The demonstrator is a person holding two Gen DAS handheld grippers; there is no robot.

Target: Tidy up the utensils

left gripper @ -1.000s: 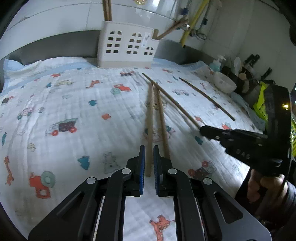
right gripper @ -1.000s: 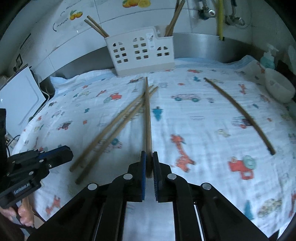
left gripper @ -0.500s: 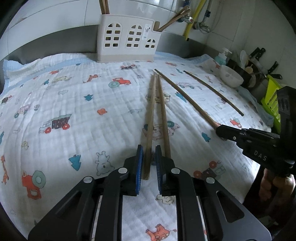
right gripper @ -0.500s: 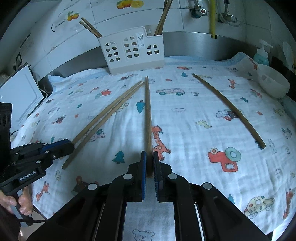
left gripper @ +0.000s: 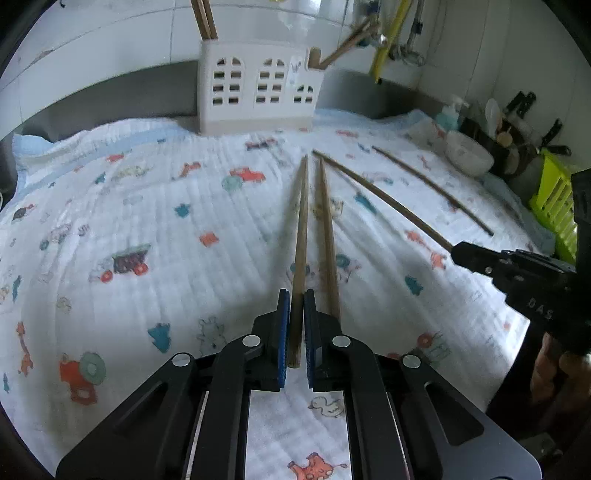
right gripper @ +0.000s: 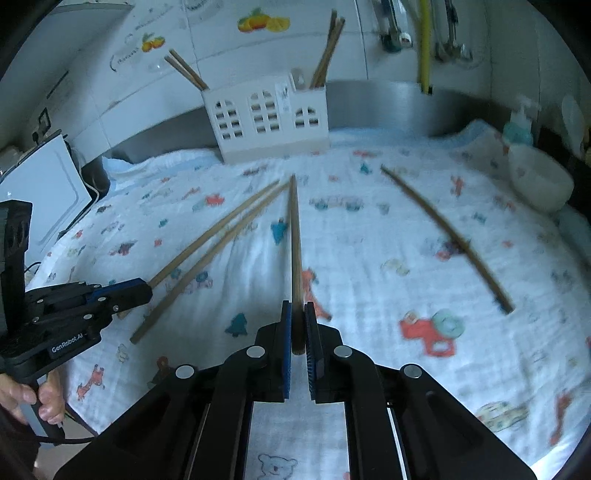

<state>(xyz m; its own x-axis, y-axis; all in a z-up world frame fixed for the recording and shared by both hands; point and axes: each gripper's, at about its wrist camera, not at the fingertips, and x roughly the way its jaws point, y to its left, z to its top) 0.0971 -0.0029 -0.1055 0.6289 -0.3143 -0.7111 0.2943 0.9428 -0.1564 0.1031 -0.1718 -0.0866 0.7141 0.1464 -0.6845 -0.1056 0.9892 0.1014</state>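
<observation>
Left wrist view: the left gripper (left gripper: pixel 294 314) points level toward the utensil holder (left gripper: pixel 258 94), jaws clenched on the near end of a chopstick (left gripper: pixel 301 229); a second chopstick (left gripper: pixel 327 232) lies just right of the jaws.

Right wrist view: the right gripper (right gripper: pixel 298 325) likewise grasps another chopstick (right gripper: pixel 295 240) between its jaws, with a loose chopstick (right gripper: pixel 447 236) well right on the cloth-covered bench (right gripper: pixel 369 258).

White tiled wall (right gripper: pixel 258 48) across the top with fruit stickers (right gripper: pixel 263 23), steel backsplash (right gripper: pixel 376 105) beneath, yellow pipe (right gripper: pixel 424 40) upper right, white appliance (right gripper: pixel 40 195) at left, cartoon-print cloth (right gripper: pixel 369 240) covering the counter.
</observation>
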